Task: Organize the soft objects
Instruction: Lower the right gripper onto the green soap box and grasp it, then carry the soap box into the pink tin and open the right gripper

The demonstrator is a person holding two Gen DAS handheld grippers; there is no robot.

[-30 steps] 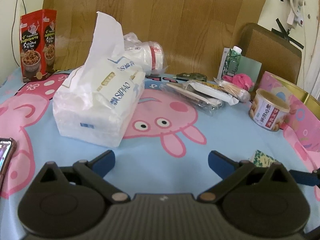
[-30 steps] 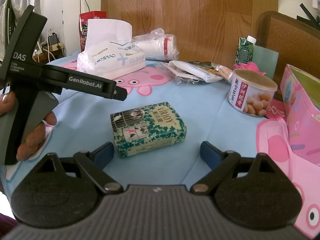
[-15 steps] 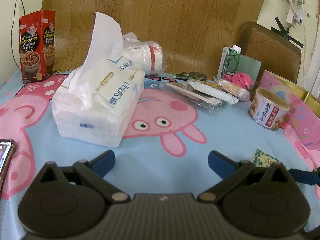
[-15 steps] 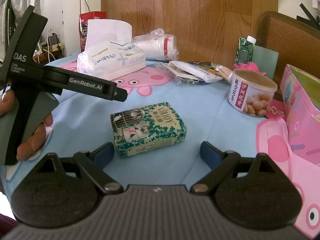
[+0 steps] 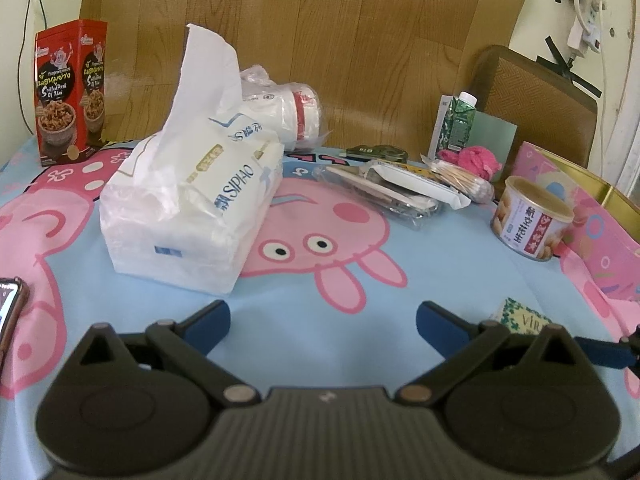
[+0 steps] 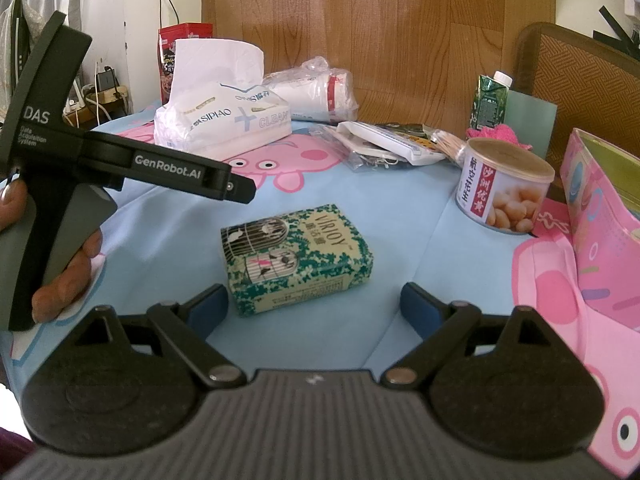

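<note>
A white SIPIAO tissue pack (image 5: 188, 216) with a sheet sticking up lies on the cartoon tablecloth, ahead and left of my left gripper (image 5: 322, 320), which is open and holds nothing. The pack also shows far back in the right wrist view as the tissue pack (image 6: 224, 120). A small green-patterned tissue packet (image 6: 298, 258) lies just ahead of my right gripper (image 6: 316, 304), which is open around empty air. Its corner appears as the green packet (image 5: 520, 320) at the left view's lower right. A bagged white roll (image 5: 288, 112) lies behind the big pack. A pink fluffy cloth (image 5: 476, 160) sits at the back.
A red snack box (image 5: 70, 92) stands back left. A peanut can (image 6: 504, 186), a green carton (image 6: 488, 100), flat plastic-wrapped packets (image 5: 400, 192) and a pink box (image 6: 604, 216) crowd the right side. A phone (image 5: 10, 304) lies at the left edge. A hand holds the left gripper body (image 6: 60, 184).
Almost nothing has changed. Both views shift very slightly; both grippers stay open and no object has moved.
</note>
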